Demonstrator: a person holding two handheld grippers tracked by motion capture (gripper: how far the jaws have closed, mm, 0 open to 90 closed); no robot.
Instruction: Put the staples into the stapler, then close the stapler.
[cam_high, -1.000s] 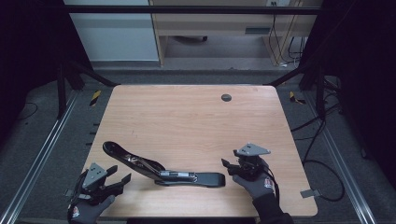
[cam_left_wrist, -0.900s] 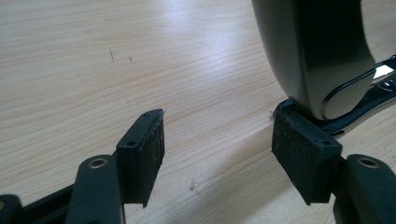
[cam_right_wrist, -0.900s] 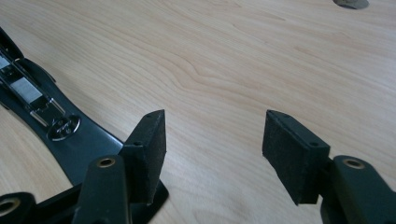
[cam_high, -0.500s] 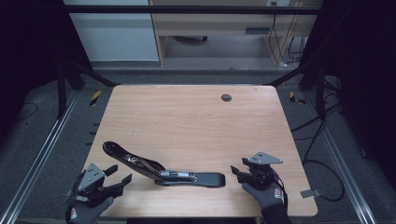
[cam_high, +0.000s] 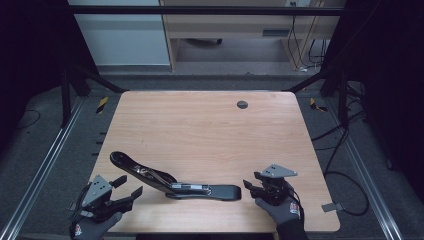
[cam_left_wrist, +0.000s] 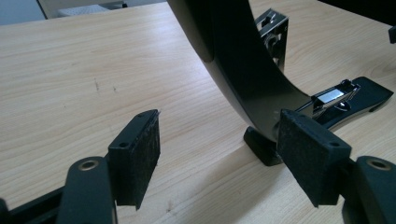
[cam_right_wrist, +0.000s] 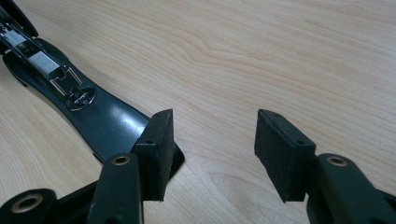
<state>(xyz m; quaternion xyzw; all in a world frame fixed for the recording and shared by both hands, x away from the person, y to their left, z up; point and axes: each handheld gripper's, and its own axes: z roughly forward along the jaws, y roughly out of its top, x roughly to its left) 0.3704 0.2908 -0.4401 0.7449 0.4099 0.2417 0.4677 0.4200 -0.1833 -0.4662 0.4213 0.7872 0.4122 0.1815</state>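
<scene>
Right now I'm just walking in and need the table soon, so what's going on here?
A person with a claw in each hand is working on a black stapler lying swung open near the front edge of the wooden table. The left claw sits by the raised arm end, its jaws just opened and apart from it. The right claw is at the base's tip, jaws closing a little but gripping nothing.

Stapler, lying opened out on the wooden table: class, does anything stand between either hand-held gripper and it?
Nothing visible does. The stapler lies opened out on the table. The left hand-held gripper sits just off its raised arm and the right hand-held gripper just off its base end, both with jaws apart and only bare wood between.
</scene>
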